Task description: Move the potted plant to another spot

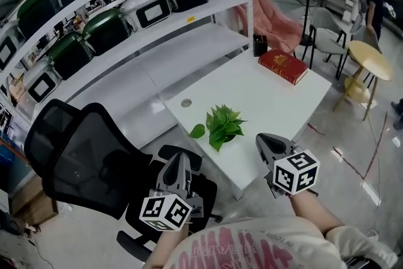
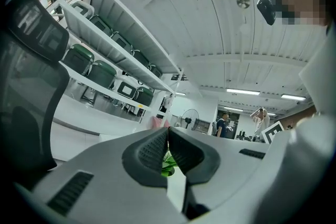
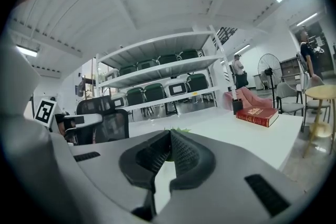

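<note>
**A:** Head view: the plant sits near the front edge of the white surface, with a red book at the far corner. The left gripper is over the chair and the right gripper is just off the surface's near corner. Neither touches the plant.

**B:** Left gripper view: jaws pressed together, nothing in them, a bit of green leaf showing behind. Right gripper view: same deal, closed and empty.

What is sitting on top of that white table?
On the white rectangular table: a leafy green potted plant near the front edge, a thick red hardcover book at the far end, and a small black container beside it. The plant's leaves cover its pot.
</note>
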Action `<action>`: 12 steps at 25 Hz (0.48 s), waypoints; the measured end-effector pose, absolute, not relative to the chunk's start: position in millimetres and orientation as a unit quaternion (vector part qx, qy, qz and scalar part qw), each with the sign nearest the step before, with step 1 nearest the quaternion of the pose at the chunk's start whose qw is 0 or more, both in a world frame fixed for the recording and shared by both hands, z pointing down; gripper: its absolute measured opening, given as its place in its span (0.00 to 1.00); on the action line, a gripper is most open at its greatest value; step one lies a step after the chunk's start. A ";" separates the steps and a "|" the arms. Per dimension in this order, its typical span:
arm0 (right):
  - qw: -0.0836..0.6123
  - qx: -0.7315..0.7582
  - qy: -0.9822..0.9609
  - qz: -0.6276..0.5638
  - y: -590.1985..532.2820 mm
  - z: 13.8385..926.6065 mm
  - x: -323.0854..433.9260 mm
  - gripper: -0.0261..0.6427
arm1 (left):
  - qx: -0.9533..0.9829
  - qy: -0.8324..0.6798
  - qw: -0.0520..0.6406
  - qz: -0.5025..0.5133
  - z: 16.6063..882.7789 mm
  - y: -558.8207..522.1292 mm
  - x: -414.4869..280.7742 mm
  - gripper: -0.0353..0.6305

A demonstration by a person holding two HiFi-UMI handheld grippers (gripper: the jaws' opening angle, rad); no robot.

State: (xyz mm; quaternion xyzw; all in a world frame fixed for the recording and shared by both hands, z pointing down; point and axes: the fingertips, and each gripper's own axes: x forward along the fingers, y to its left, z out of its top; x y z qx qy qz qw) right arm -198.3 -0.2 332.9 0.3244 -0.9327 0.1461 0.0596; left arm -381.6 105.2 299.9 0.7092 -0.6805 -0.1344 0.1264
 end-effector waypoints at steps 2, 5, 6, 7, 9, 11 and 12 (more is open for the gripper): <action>0.062 0.327 -0.931 0.146 -7.2 335.4 -204.2 0.06 | 0.713 -0.676 0.132 -0.131 304.2 97.1 -388.4 0.09; 0.066 0.334 -0.928 0.151 -17.5 344.9 -208.0 0.06 | 0.720 -0.668 0.138 -0.127 313.8 87.2 -394.6 0.09; 0.065 0.336 -0.927 0.153 -21.2 348.2 -208.3 0.06 | 0.721 -0.666 0.140 -0.128 317.3 84.0 -396.4 0.09; 0.063 0.338 -0.926 0.155 -25.0 351.4 -208.3 0.06 | 0.722 -0.665 0.141 -0.128 321.4 80.8 -398.1 0.09; 0.062 0.344 -0.923 0.161 -32.3 359.3 -206.7 0.06 | 0.722 -0.664 0.148 -0.124 331.5 75.1 -400.6 0.09; 0.062 0.349 -0.920 0.168 -39.3 368.3 -204.6 0.06 | 0.721 -0.664 0.157 -0.119 343.3 69.8 -401.3 0.09; 0.060 0.349 -0.919 0.173 -43.6 372.8 -204.2 0.06 | 0.721 -0.663 0.161 -0.117 349.5 66.5 -401.3 0.09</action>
